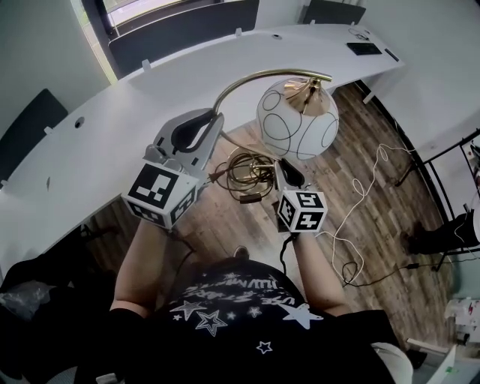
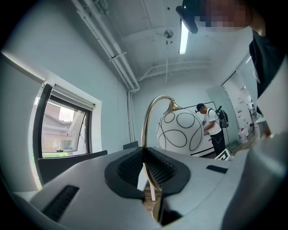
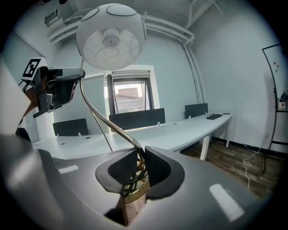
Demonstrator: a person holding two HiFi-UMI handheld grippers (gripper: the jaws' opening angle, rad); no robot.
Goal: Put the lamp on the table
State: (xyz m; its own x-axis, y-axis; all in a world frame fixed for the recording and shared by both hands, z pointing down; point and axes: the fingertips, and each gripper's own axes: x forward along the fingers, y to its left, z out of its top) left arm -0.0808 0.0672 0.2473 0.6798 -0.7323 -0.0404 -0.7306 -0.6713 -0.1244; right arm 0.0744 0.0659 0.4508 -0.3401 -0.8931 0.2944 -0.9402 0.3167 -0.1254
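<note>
The white globe lamp with black rings and an arched brass stem [image 1: 298, 120] hung above the wood-plank floor [image 1: 390, 217], just short of the long white curved table [image 1: 172, 82]. The left gripper [image 1: 212, 124] was clamped on its stem, and the right gripper [image 1: 287, 172] on its coiled brass base. A loose white cable [image 1: 363, 187] trailed below.

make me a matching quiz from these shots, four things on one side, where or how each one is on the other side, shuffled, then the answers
1. left gripper
2. right gripper
3. white globe lampshade with black rings
4. long white curved table

A. up in the air, resting on no surface
B. shut on the low brass collar
C. ahead of both grippers, by the window
D. shut on the thin curved brass stem

Pairs: 1-D, 2-B, 3-A, 4-C
</note>
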